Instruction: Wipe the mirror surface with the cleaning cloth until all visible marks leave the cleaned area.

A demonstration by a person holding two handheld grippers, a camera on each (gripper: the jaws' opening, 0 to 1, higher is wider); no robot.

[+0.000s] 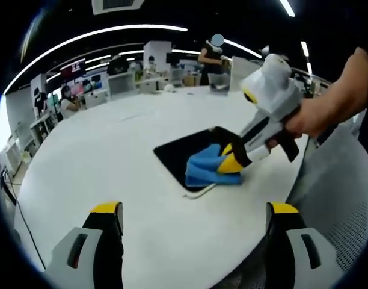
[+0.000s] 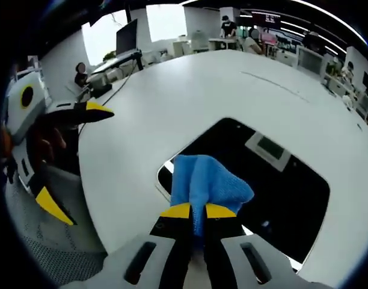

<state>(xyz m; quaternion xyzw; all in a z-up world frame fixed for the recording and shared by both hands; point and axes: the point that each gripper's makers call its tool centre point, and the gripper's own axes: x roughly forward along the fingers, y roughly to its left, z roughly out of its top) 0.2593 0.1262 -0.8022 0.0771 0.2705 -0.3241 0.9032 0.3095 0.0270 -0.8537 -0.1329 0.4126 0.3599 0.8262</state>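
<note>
A dark rectangular mirror (image 1: 184,150) (image 2: 280,186) lies flat on the round white table (image 1: 112,162) (image 2: 190,96), reflecting the ceiling. A blue cleaning cloth (image 1: 209,167) (image 2: 205,180) rests bunched on the mirror's near edge. My right gripper (image 2: 198,212) (image 1: 231,161) is shut on the cloth, pressing it onto the glass; a hand holds it from the right in the left gripper view. My left gripper (image 1: 196,211) hangs open above the table's near rim with nothing between its yellow-tipped jaws, and it appears at the left of the right gripper view (image 2: 70,150).
A grey mesh chair (image 1: 340,192) stands beside the table at the right. Desks, monitors and several people fill the office behind the table (image 1: 154,66). The table's far side is bare white surface.
</note>
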